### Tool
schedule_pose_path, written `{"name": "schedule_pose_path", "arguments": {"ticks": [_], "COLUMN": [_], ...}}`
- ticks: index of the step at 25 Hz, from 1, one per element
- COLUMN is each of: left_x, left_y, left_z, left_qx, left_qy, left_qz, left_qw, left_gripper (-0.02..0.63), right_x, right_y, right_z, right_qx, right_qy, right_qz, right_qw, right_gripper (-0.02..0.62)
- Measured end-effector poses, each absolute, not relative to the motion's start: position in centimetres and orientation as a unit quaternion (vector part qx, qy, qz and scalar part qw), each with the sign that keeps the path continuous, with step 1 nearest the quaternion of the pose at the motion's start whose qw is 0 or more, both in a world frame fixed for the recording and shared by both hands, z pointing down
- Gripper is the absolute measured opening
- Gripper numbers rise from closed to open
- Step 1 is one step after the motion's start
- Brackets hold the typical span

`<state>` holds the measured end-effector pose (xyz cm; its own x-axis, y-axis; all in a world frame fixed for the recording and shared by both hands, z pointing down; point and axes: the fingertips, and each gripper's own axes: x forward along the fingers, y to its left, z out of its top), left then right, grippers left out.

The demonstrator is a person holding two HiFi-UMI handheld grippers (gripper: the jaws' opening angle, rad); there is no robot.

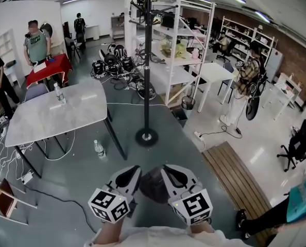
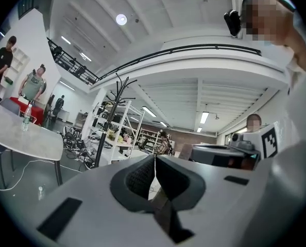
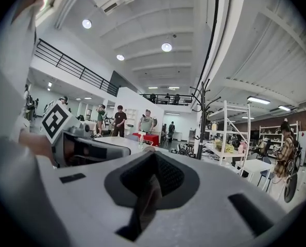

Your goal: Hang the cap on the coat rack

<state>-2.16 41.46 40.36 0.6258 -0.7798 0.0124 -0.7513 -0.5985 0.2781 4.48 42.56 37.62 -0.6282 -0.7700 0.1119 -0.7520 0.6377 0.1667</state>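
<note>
In the head view a dark cap (image 1: 153,185) hangs between my two grippers, close to my body. My left gripper (image 1: 132,175) is shut on its left side and my right gripper (image 1: 171,175) on its right side. A dark strip of cap (image 2: 166,216) shows pinched in the left gripper (image 2: 154,161), and brownish-dark cloth (image 3: 142,205) is held in the right gripper (image 3: 154,159). The black coat rack (image 1: 147,60) stands ahead on its round base (image 1: 146,136), with its hooks at the top edge. The coat rack (image 2: 109,117) appears to the left in the left gripper view. In the right gripper view, the coat rack (image 3: 203,117) is right of centre.
A grey table (image 1: 34,122) with a water bottle (image 1: 59,93) stands at the left, and another bottle (image 1: 99,148) is on the floor. White shelving (image 1: 181,55) is behind the rack. A wooden pallet (image 1: 235,179) lies at the right. Several people stand around the room.
</note>
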Motion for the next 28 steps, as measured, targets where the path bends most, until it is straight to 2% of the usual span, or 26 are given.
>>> {"name": "schedule_pose_path", "arguments": {"ticks": [6, 12, 18, 28], "left_x": [-0.6, -0.6, 0.1, -6.1], "left_y": [40.9, 36.9, 32.3, 16.9], "left_z": [42.0, 41.4, 43.6, 39.8], "left_qx": [0.884, 0.886, 0.901, 0.915], "left_qy": [-0.438, -0.437, -0.401, -0.379], "left_qz": [-0.065, -0.062, -0.042, -0.063], "left_qw": [0.153, 0.14, 0.16, 0.123], "left_gripper": [0.015, 0.015, 0.015, 0.015], "right_x": [6.2, 7.1, 5.8, 1.7], "right_y": [41.2, 37.7, 32.6, 17.6], "right_z": [39.4, 39.5, 41.0, 37.1], "right_qx": [0.415, 0.424, 0.434, 0.476], "right_qy": [-0.904, -0.901, -0.895, -0.874], "right_qz": [-0.036, -0.028, -0.021, -0.061], "right_qw": [0.1, 0.087, 0.099, 0.081], "right_gripper": [0.005, 0.005, 0.005, 0.005]}}
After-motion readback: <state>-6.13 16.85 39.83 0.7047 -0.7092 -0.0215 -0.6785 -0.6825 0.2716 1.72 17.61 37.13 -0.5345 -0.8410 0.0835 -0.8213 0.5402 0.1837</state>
